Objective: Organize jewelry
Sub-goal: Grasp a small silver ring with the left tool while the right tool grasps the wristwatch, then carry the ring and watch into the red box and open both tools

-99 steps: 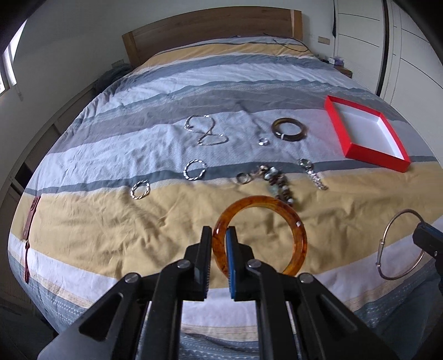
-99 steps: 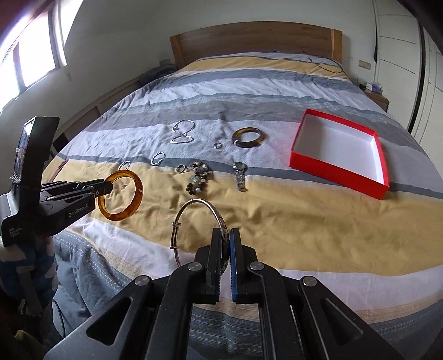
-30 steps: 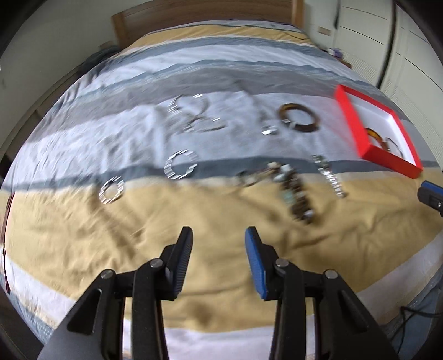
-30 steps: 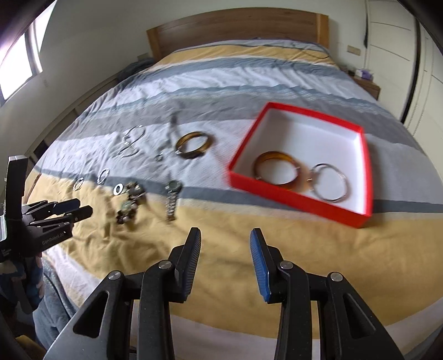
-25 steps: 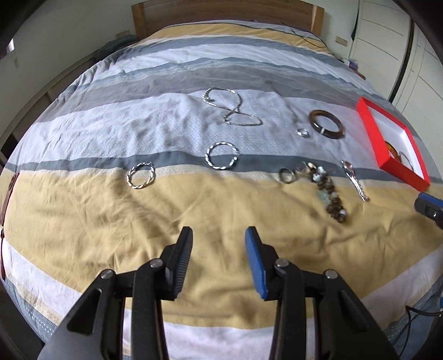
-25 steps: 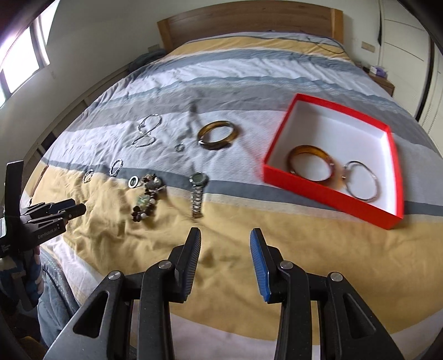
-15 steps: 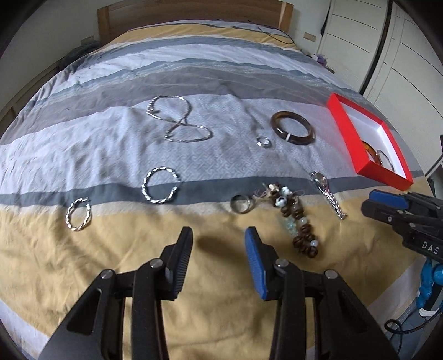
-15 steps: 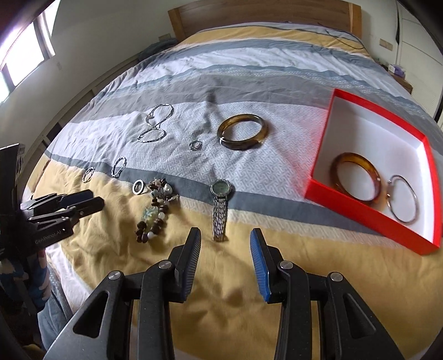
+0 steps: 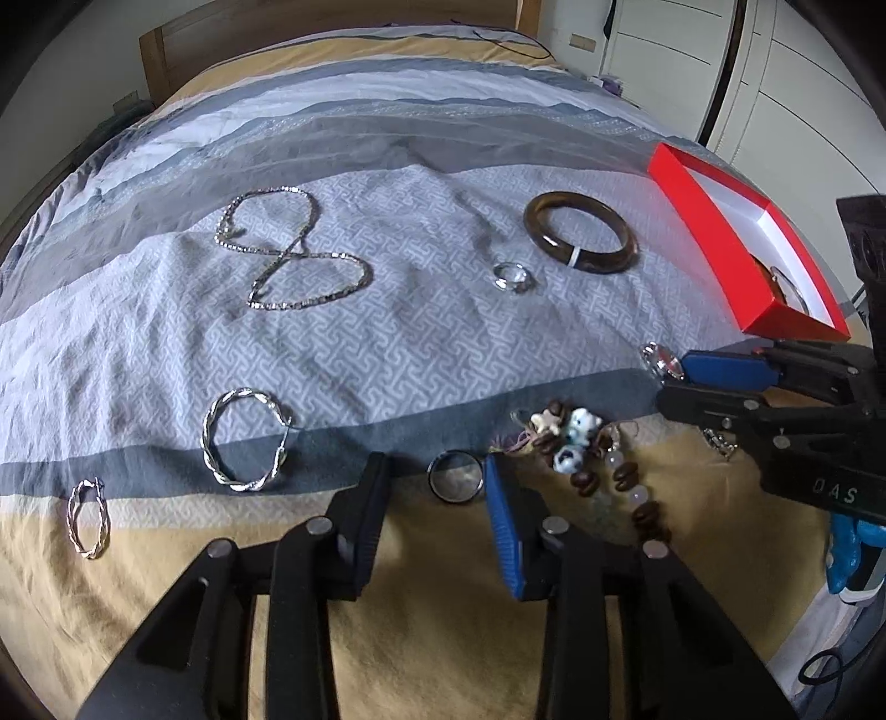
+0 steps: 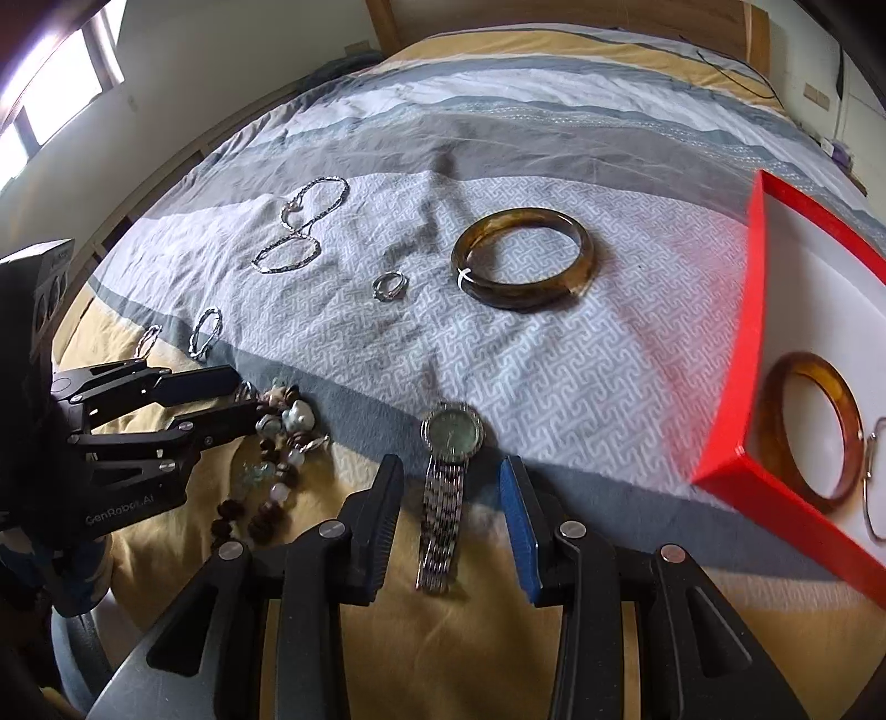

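Jewelry lies spread on the striped bedspread. My left gripper (image 9: 434, 479) is open, its fingers on either side of a dark metal ring (image 9: 455, 477). A beaded bracelet (image 9: 598, 459) lies just right of it. My right gripper (image 10: 451, 501) is open, straddling the band of a silver wristwatch (image 10: 448, 476). The red box (image 10: 758, 354) at the right holds an amber bangle (image 10: 811, 426) and a thin silver bangle (image 10: 872, 487). A dark brown bangle (image 10: 523, 266), a small silver ring (image 10: 389, 286) and a silver chain necklace (image 9: 288, 252) lie farther back.
Two twisted silver hoops (image 9: 243, 446) (image 9: 87, 516) lie at the left on the grey and yellow stripes. The wooden headboard (image 10: 565, 11) stands at the far end. White wardrobe doors (image 9: 786, 72) are at the right. The bed's near edge is just below both grippers.
Both grippers dropped their bangles into the red box and opened. They have moved forward and down: the left now around the dark ring, the right over the watch.
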A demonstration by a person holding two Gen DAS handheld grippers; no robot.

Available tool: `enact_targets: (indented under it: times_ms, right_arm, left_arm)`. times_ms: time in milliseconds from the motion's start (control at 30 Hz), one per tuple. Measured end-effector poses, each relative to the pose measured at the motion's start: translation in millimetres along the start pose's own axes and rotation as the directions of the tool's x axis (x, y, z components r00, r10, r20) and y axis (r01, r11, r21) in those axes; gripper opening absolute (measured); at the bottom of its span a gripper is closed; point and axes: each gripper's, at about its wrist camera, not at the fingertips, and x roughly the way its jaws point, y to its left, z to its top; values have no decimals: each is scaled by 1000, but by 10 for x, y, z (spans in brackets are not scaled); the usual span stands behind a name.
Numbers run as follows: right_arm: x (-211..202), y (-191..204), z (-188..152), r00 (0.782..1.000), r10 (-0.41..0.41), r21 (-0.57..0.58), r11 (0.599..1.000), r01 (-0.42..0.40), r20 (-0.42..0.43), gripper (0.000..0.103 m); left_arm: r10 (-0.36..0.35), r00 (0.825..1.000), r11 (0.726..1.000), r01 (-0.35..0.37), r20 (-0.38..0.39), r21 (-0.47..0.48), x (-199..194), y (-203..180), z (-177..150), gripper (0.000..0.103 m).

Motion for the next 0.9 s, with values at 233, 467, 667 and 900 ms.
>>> enact_targets:
  times_ms: [233, 467, 667, 900]
  right_arm:
    - [95, 24, 46, 1000, 11, -17, 1000, -10, 15, 22]
    - [-161, 7, -73, 998, 36, 25, 999, -38, 58, 22]
    - [-549, 21, -159, 991, 50, 52, 997, -57, 125, 22]
    - [-1014, -144, -264, 980, 28, 74, 996, -43, 197, 21]
  left_arm:
    - [-2, 1000, 1000, 2, 7, -3, -63, 23, -53, 19]
    - [-7, 1000, 1000, 8, 22, -29, -327, 3, -94, 19]
    - [-3, 999, 1000, 5, 47, -23, -587, -107, -52, 19]
    - [-60, 995, 998, 57, 84, 39, -744, -581, 221, 19]
